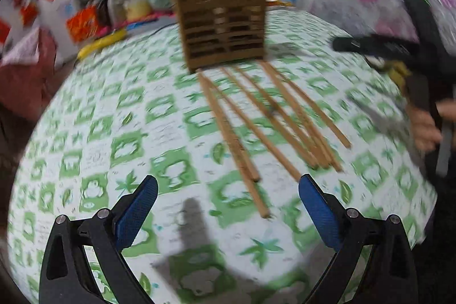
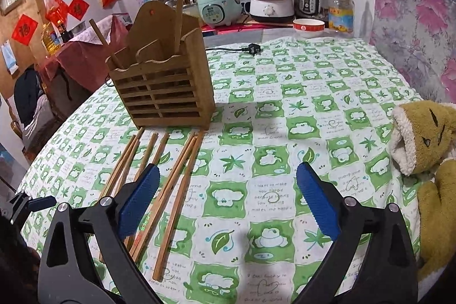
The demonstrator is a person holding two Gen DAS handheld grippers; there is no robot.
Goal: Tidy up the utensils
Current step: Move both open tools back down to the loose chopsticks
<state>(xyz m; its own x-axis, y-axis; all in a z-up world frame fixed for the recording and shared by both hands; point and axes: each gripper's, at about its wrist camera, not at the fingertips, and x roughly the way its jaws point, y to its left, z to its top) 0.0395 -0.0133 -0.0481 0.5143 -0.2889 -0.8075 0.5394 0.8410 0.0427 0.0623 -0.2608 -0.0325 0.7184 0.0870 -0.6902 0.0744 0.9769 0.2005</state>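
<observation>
Round table under a green-and-white patterned cloth [image 2: 285, 110], kitchen clutter behind. My right gripper [image 2: 228, 198] tilts down over the cloth, jaws spread wide, nothing between them. My left gripper [image 1: 228, 207] also angles downward, jaws wide and empty; that view is blurred. Loose chopsticks [image 2: 171, 190] lie flat in front of the wooden slatted holder [image 2: 162, 93], fanning toward me. Two chopsticks [image 2: 179, 19] stand upright inside the holder. A stuffed toy [image 2: 427, 161] lies well right of the holder.

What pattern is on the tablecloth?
Green and white checks with leaves and little animals on the tablecloth, clearest in the right wrist view.
</observation>
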